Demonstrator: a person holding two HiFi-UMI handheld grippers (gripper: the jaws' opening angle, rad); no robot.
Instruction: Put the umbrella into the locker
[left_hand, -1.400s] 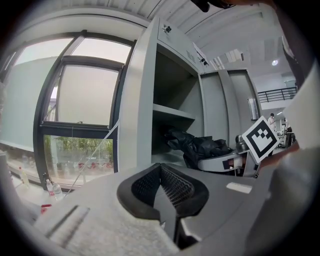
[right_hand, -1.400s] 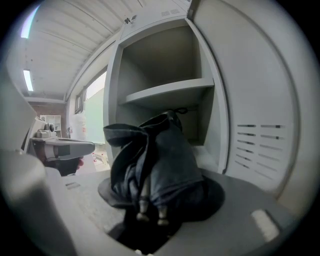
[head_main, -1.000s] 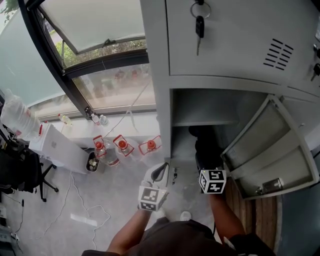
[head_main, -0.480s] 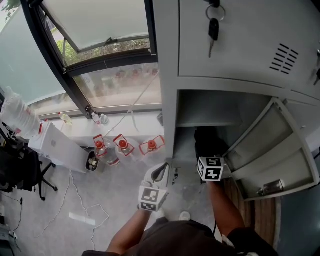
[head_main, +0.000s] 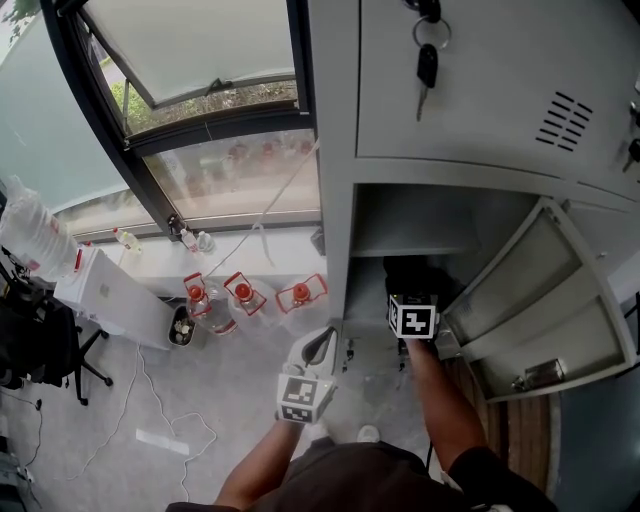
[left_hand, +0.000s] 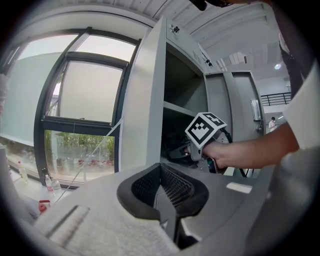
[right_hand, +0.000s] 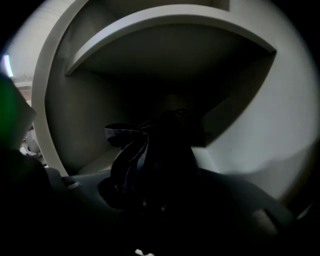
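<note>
The grey locker (head_main: 338, 200) stands with its lower compartment open and its door (head_main: 545, 300) swung out to the right. My right gripper (head_main: 412, 290) reaches into that compartment below the shelf (head_main: 410, 240), shut on the dark folded umbrella (head_main: 418, 272). In the right gripper view the umbrella (right_hand: 150, 160) bunches between the jaws of the right gripper (right_hand: 150, 205), pointing at the compartment's back wall. My left gripper (head_main: 319, 346) hangs outside by the locker's left front edge, shut and empty (left_hand: 165, 197). From there the umbrella (left_hand: 175, 148) shows inside the opening.
Keys (head_main: 427, 60) hang from the shut upper locker door. Left of the locker are a tilted window (head_main: 190, 60), a sill, and red-capped bottles (head_main: 245, 292) on the floor. A white cable (head_main: 170, 435) lies on the floor, and a dark chair (head_main: 40, 340) stands far left.
My right gripper has pushed deeper into the lower compartment with the umbrella. The left gripper has stayed where it was.
</note>
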